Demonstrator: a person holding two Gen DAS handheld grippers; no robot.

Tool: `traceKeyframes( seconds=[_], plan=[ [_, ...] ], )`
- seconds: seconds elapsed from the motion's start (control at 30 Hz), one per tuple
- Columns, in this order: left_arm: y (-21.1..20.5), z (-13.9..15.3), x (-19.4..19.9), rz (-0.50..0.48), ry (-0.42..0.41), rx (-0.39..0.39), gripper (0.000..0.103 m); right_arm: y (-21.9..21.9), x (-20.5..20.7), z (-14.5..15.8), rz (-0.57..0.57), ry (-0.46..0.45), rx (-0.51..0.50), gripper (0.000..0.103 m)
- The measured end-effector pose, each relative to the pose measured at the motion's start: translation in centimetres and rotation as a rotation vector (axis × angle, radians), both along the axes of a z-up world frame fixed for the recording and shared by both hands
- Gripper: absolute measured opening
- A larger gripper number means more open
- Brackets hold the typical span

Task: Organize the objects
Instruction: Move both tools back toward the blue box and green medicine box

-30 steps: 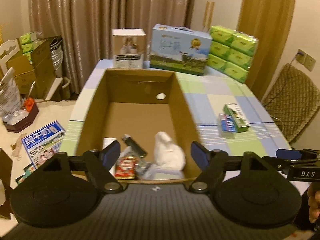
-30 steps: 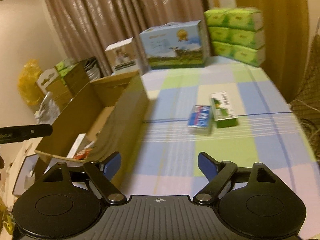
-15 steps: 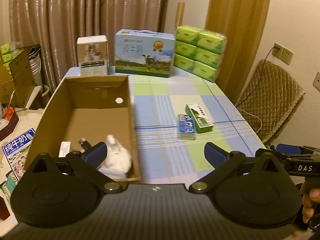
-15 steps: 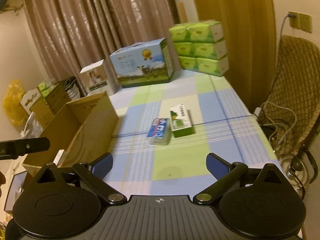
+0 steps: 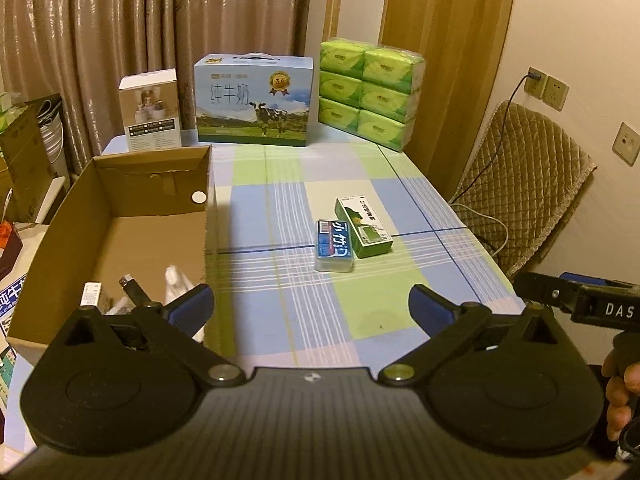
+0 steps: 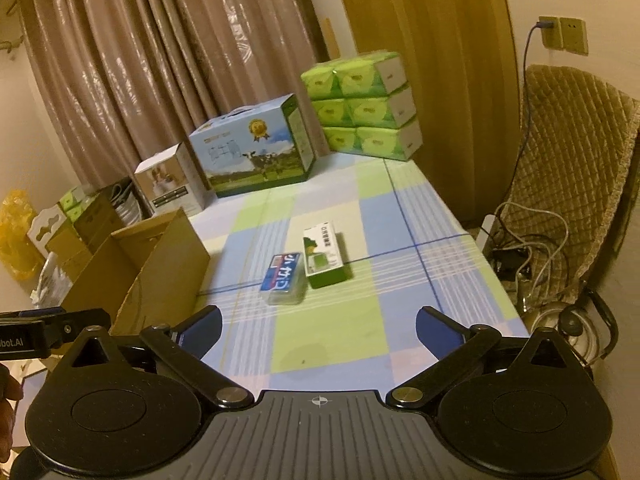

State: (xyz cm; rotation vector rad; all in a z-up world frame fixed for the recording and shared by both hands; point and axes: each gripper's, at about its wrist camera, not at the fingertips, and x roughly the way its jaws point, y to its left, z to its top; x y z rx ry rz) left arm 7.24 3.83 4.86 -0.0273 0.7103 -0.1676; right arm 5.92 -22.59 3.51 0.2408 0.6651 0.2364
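Observation:
A blue pack (image 5: 334, 245) and a green box (image 5: 363, 226) lie side by side in the middle of the checked tablecloth (image 5: 280, 184). My left gripper (image 5: 310, 304) stands wide open above the cloth, short of both, with nothing between its fingers. At its left is the open cardboard box (image 5: 152, 184), holding a white bundle (image 5: 176, 280), a black lighter (image 5: 134, 288) and a small white carton (image 5: 91, 294). In the right wrist view my right gripper (image 6: 319, 320) is still opening, empty, with the blue pack (image 6: 283, 278) and green box (image 6: 323, 258) ahead and the cardboard box (image 6: 168, 272) to its left.
Along the table's far edge stand a white carton (image 5: 150, 110), a milk case (image 5: 253, 100) and stacked green tissue packs (image 5: 370, 92). A quilted chair (image 5: 532, 184) and cables (image 6: 520, 256) are to the right. Curtains hang behind, clutter lies on the floor at left.
Both grippers have opened wider and swung right. The left one has left the cardboard box's near end and now faces the two packs on the cloth.

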Motion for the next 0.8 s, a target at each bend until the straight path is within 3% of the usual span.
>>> traceKeyframes(
  seconds=[0.47,0.8],
  plan=[
    [-1.7,-1.4,1.5,-0.015,0.026,-0.006,0.102,-1.2,1.7,-0.6,-0.018,0.009,-0.014,0.101],
    [-3.7,-2.9,4.8,-0.018,0.026,0.0,0.102,-1.4,6.0,-1.9,-0.016,0.005,-0.045,0.101]
  ],
)
